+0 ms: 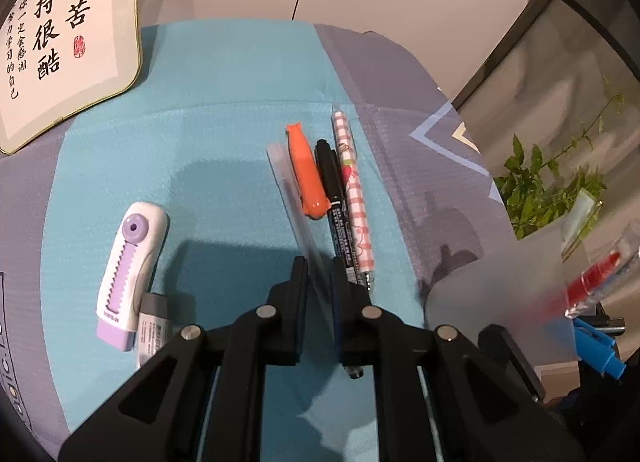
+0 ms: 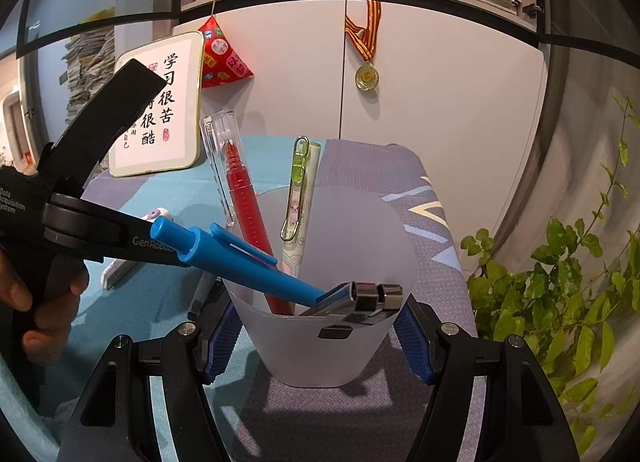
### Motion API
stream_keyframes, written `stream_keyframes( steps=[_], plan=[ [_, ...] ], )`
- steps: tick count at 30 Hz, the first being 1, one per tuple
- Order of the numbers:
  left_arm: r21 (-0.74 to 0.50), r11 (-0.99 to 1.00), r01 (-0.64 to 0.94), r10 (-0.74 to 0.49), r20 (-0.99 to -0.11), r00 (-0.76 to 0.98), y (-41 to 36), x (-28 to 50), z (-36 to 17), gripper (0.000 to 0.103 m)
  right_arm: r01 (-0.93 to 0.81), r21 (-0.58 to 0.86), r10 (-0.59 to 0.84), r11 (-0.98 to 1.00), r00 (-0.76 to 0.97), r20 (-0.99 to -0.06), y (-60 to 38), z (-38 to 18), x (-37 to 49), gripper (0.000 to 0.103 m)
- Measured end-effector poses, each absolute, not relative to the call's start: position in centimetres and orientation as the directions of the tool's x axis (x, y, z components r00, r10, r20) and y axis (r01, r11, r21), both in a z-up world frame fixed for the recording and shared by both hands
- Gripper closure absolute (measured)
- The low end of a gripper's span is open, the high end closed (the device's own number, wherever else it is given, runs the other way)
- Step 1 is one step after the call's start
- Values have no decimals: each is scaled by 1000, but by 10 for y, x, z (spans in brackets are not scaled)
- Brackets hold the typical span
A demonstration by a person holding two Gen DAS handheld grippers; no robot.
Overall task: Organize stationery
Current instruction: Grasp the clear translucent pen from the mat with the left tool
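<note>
A frosted pen cup (image 2: 332, 346) stood on the grey-patterned part of the cloth, clamped between the blue pads of the right gripper (image 2: 320, 342). Inside it leaned a red pen (image 2: 244, 198), a blue pen (image 2: 240, 258) and a pale green pen (image 2: 300, 214). The left gripper (image 1: 320, 282) was closed on a clear pen (image 1: 292, 198), whose far end lay on the teal mat (image 1: 224, 122) beside an orange cap (image 1: 306, 174), a black marker (image 1: 332, 182) and a pink checked pen (image 1: 354, 190). A purple-and-white correction tape (image 1: 128, 270) lay apart, to the left.
</note>
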State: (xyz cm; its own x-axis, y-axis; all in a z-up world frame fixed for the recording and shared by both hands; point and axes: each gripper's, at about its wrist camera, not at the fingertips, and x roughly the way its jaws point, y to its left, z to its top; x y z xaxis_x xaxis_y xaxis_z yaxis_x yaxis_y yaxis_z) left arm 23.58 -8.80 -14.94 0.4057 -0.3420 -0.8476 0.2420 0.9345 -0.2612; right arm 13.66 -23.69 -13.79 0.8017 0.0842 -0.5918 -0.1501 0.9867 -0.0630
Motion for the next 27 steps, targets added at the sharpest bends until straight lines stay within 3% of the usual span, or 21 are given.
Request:
stream_keyframes(
  steps=[7, 14, 16, 18, 27],
  plan=[
    [-317, 914, 252, -390, -856, 339, -57, 205, -148, 97, -150, -62, 85, 987, 804, -588, -237, -138, 137, 33],
    [-267, 916, 301, -363, -870, 334, -28, 155, -144, 97, -150, -63, 84, 987, 804, -589, -237, -138, 137, 33],
    [-254, 915, 313, -361, -862, 355, -30, 152, -140, 93, -149, -65, 83, 987, 803, -590, -237, -138, 137, 33],
    [-241, 918, 314, -354, -856, 377, -33, 154, -136, 78, -147, -68, 79, 987, 804, -589, -236, -138, 137, 33],
    [-143, 936, 323, -279, -860, 427, -65, 199, -142, 76, -148, -70, 78, 987, 802, -592, -235, -139, 138, 33]
  ],
)
